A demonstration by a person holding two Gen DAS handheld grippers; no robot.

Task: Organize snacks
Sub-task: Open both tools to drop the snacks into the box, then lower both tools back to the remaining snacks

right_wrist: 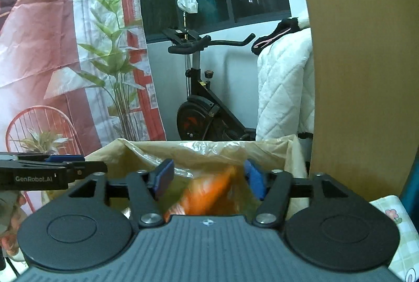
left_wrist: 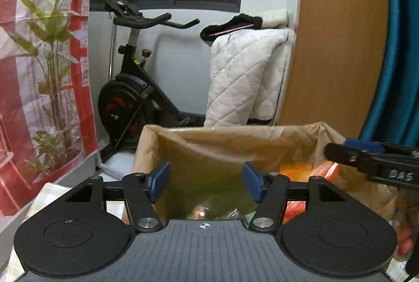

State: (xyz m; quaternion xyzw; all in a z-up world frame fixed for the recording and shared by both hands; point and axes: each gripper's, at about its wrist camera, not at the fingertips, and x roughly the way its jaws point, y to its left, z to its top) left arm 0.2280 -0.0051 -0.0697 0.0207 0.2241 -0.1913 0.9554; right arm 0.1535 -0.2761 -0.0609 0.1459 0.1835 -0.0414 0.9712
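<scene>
Snack packets look light, soft and crinkly, probably slippery film, best pinched at a sealed edge. An orange snack packet (right_wrist: 209,193), blurred, sits in the plastic-lined box (right_wrist: 288,151), just below and between the right gripper (right_wrist: 207,178) jaws, which stand apart. The left gripper (left_wrist: 205,182) is likewise apart and empty, above green-wrapped snacks (left_wrist: 222,206).

My right gripper (right_wrist: 207,178) hangs spread wide above the lined box (right_wrist: 146,148), a blurred orange snack packet (right_wrist: 209,193) below my blue pads (right_wrist: 164,177), left gripper (right_wrist: 78,166) alongside.
</scene>
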